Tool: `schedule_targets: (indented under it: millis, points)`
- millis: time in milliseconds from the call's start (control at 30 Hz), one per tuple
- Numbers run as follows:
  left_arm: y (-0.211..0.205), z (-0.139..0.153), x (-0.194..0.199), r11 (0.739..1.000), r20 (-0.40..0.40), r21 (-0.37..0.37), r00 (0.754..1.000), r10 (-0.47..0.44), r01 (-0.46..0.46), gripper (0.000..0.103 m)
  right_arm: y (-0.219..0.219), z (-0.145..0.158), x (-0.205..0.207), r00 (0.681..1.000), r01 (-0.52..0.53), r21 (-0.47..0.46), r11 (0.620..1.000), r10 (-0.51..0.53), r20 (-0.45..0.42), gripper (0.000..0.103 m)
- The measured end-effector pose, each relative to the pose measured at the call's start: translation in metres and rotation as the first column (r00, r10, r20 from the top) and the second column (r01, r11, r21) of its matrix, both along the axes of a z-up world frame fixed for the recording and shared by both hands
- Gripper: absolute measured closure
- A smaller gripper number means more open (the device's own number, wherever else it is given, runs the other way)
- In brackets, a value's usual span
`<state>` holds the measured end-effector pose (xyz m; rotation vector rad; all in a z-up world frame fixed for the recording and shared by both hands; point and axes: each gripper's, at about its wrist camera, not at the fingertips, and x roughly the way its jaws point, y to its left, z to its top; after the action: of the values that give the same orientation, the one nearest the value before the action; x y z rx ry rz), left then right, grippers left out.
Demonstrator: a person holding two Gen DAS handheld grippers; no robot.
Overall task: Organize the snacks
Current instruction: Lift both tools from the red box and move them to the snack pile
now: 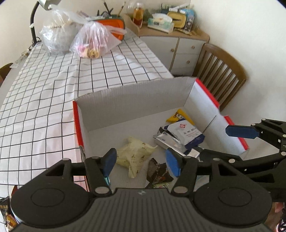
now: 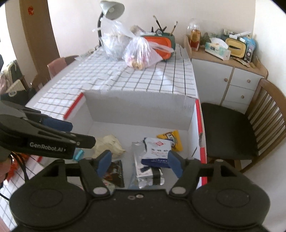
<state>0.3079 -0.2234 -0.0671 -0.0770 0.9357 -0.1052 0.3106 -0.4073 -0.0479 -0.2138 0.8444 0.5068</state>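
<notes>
A white cardboard box [image 1: 125,100] with red edges stands open on the checked tablecloth and holds several snack packets: a pale yellow one [image 1: 133,155], a dark one [image 1: 158,172], a silver one [image 1: 168,142], a blue-and-white one [image 1: 185,132] and a yellow one [image 1: 179,115]. My left gripper [image 1: 142,161] is open and empty above the box's near end. My right gripper [image 2: 140,163] is open and empty above the silver packet [image 2: 143,169] and the blue-and-white packet [image 2: 157,151]. The box also shows in the right wrist view [image 2: 139,110].
Two filled plastic bags [image 1: 93,41] and an orange container [image 1: 114,26] sit at the table's far end by a desk lamp [image 2: 111,10]. A wooden chair [image 2: 232,133] stands right of the box. A cluttered cabinet [image 2: 227,71] is behind it.
</notes>
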Motion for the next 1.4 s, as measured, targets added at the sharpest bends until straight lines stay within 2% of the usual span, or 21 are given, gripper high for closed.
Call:
schedule_targets:
  millis: [200,400,533,633,700,767,933,1000,1400]
  points:
    - [0.007,0.018,-0.024,1.0,0.06,-0.013,0.998,-0.003,0.004,0.037,-0.001,0.017,-0.018,1.0,-0.015,0.051,0.999,0.013,0.027,0.026]
    - [0.018,0.031,-0.049,1.0,0.108,-0.03,0.994,-0.004,0.008,0.037,0.001,0.029,-0.036,0.998,-0.026,0.089,0.996,0.022,0.051,0.021]
    - [0.028,0.037,-0.067,1.0,0.143,-0.03,0.99,-0.002,0.007,0.036,0.005,0.033,-0.046,0.998,-0.029,0.11,0.994,0.023,0.056,0.019]
    - [0.04,0.04,-0.08,0.999,0.161,-0.046,0.987,0.009,-0.002,0.035,0.01,0.035,-0.054,0.998,-0.026,0.124,0.992,0.019,0.059,0.013]
    - [0.048,0.041,-0.088,0.999,0.171,-0.053,0.985,0.017,-0.008,0.031,0.015,0.036,-0.06,0.998,-0.03,0.131,0.991,0.022,0.063,0.009]
    - [0.056,0.042,-0.097,0.998,0.181,-0.055,0.983,0.024,-0.014,0.031,0.021,0.037,-0.065,0.998,-0.039,0.137,0.99,0.031,0.062,0.009]
    - [0.083,0.04,-0.117,0.997,0.188,-0.071,0.981,0.047,-0.034,0.028,0.042,0.035,-0.079,0.997,-0.052,0.149,0.987,0.044,0.059,0.004]
    - [0.096,0.039,-0.124,0.996,0.192,-0.073,0.98,0.056,-0.043,0.022,0.051,0.033,-0.084,0.997,-0.052,0.154,0.987,0.044,0.06,0.001]
    - [0.183,0.025,-0.151,0.99,0.157,-0.072,0.979,0.129,-0.119,0.021,0.118,0.012,-0.113,0.996,-0.089,0.146,0.985,0.088,0.012,0.0]
